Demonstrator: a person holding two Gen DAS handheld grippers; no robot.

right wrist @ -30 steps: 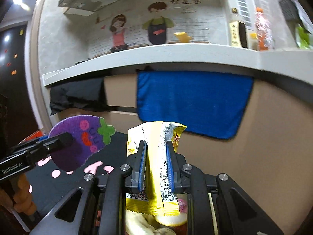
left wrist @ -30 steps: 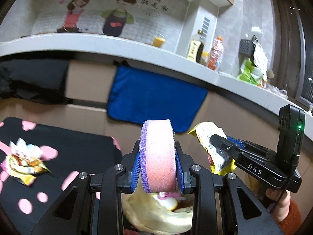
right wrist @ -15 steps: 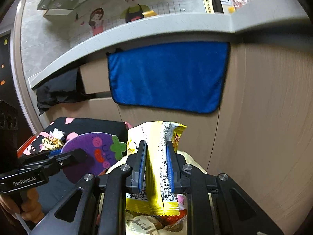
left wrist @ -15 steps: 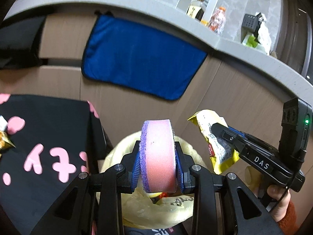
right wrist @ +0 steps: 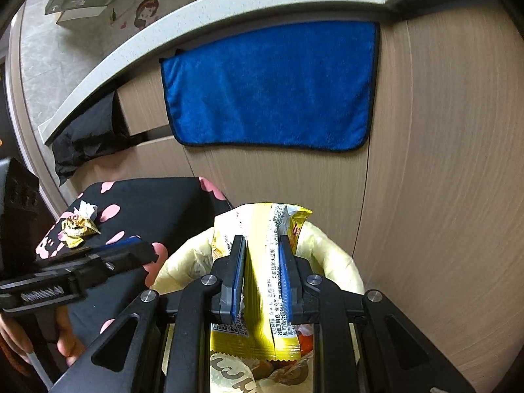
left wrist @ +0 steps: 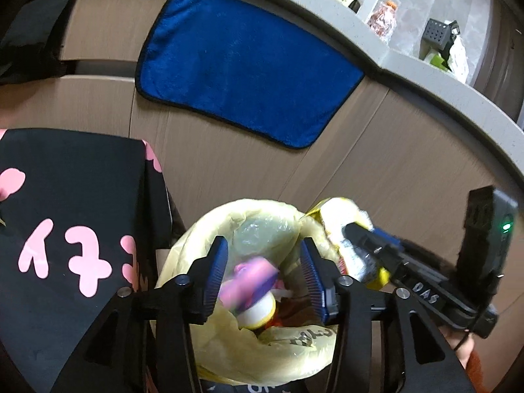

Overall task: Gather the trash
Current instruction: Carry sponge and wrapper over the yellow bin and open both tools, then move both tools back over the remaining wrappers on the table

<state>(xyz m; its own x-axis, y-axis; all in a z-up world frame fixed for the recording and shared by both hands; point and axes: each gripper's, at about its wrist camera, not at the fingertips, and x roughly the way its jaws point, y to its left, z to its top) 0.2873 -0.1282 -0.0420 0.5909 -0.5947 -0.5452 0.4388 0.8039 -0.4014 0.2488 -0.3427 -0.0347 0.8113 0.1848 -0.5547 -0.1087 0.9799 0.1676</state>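
Observation:
My left gripper [left wrist: 262,268] is open above a trash bin lined with a yellow bag [left wrist: 262,347]. A pink and purple sponge [left wrist: 249,285] is blurred between and below its fingers, inside the bag's mouth. My right gripper [right wrist: 262,271] is shut on a yellow snack wrapper [right wrist: 262,239] and holds it over the same bag [right wrist: 330,252]. It also shows at the right in the left wrist view [left wrist: 357,242], with the wrapper [left wrist: 340,216] at the bag's rim. The left gripper shows at the left in the right wrist view [right wrist: 131,252].
A black table with pink marks [left wrist: 65,216] stands left of the bin. A crumpled wrapper [right wrist: 77,226] lies on it [right wrist: 157,203]. A blue towel [left wrist: 242,72] hangs on the wooden cabinet front behind. A counter with bottles [left wrist: 383,16] runs above.
My left gripper has opened and the sponge has dropped from it toward the bag. Both grippers have tilted down over the bin. The right gripper still holds the wrapper.

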